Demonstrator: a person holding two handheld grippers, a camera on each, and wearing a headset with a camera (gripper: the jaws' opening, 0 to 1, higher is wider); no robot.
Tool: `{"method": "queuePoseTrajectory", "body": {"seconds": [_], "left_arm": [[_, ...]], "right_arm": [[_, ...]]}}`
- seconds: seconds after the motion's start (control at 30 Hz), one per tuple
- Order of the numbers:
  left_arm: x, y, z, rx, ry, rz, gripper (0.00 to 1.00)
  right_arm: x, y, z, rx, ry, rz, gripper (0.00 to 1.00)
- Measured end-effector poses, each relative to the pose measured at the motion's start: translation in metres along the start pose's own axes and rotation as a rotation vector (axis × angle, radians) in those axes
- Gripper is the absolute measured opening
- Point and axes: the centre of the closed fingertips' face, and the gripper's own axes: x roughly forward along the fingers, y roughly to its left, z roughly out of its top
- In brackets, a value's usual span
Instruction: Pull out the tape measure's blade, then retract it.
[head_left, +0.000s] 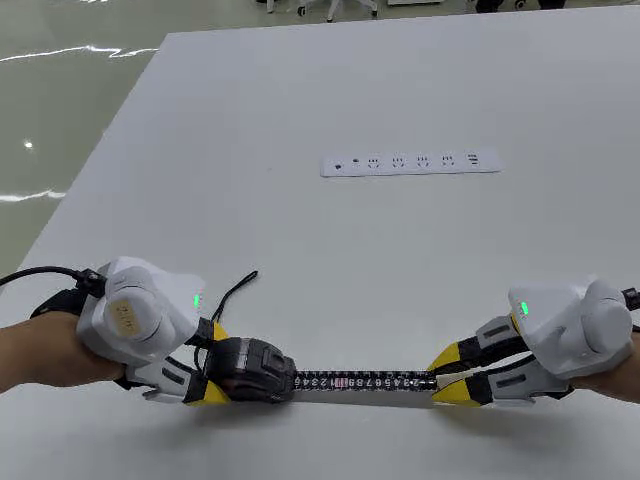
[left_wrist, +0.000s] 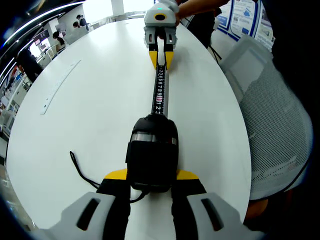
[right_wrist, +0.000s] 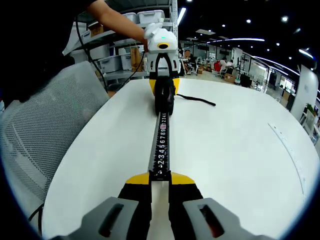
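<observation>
Black tape measure (head_left: 252, 369) tight in left tool (head_left: 213, 362), blade tip (right_wrist: 159, 172) apparently tight in right tool (head_left: 441, 379).

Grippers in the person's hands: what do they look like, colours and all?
Both match: the left gripper and the right gripper have rounded white bodies, white fingers with dark grey insets and yellow tips, and a small green light on top. The left one also carries a tan sticker and a black cable at its back.

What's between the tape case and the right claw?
The extended blade spans it, tape case to right claw, clear in the head view.
</observation>
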Motion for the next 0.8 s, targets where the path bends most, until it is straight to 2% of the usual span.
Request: {"method": "queuePoseTrajectory", "body": {"seconds": [0.8], "left_arm": [[0.0002, -0.0002, 0.0012, -0.005, -0.001, 0.001, 0.26]], "right_arm": [[-0.0066, 0.0008, -0.0048, -0.005, 0.005, 0.005, 0.10]]}}
